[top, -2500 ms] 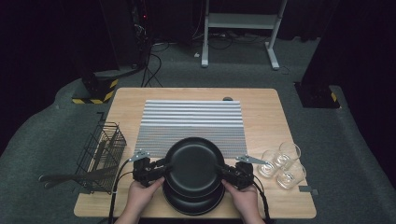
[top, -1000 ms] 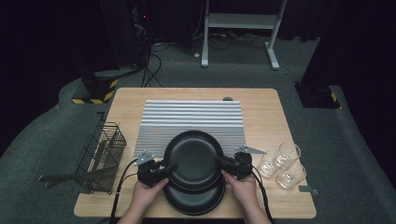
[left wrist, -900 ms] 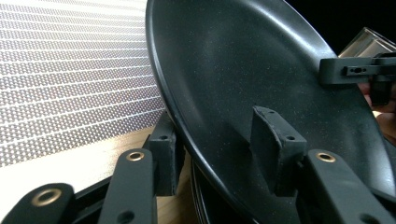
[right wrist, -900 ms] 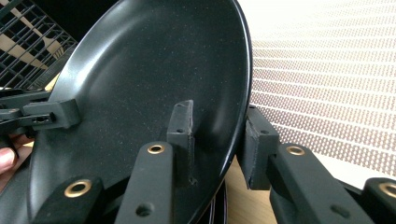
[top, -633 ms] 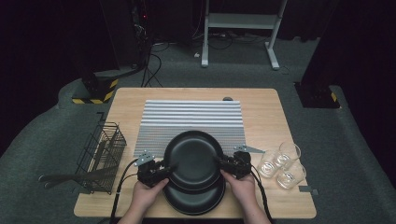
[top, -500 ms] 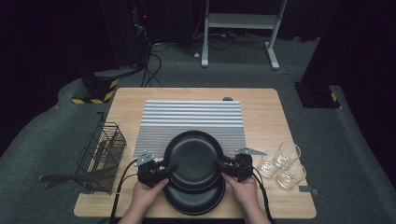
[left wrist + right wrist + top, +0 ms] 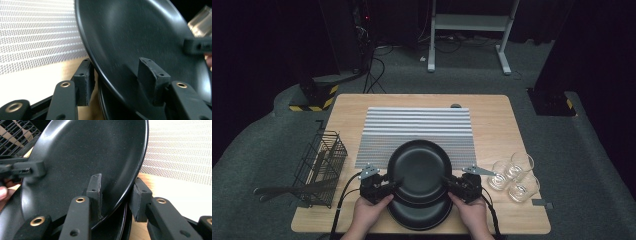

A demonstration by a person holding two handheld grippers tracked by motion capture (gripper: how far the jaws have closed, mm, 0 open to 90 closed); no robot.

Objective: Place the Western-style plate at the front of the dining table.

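Black plate: a round matte-black plate (image 7: 419, 170) is up between our two tools, lifted off the stack, its far half over the near edge of the mat.
Stack: another round black plate (image 7: 419, 215) lies flat on the pale wooden bench (image 7: 522, 215) right beneath, near the front edge between our hands.
Left tool (image 7: 393, 184): we have it straddling the plate's left rim, one jaw inside the bowl, one outside under the lip; the jaws have just been opening with the rim between them, and we cannot tell if the pads bite.
Right tool (image 7: 447, 182): mirror grip on the right rim, jaws just closing in around it; firm pinch or not, we cannot tell.
Why two sides: we judge opposite holds keep a wide, shallow plate level and steady.
Destination guess: the grey ribbed drying mat (image 7: 417, 125) lies just beyond, likely where the plate goes.
High view: gives us the layout, with a black wire basket (image 7: 319, 167) at the left edge and three clear glass tumblers (image 7: 512, 175) at the right.
Left gripper view: shows the rim (image 7: 105, 72) running between the pads, the lower plate's edge (image 7: 105, 105) below.
Right gripper view: shows its own jaws either side of the rim, and the left tool (image 7: 25, 170) across the bowl.
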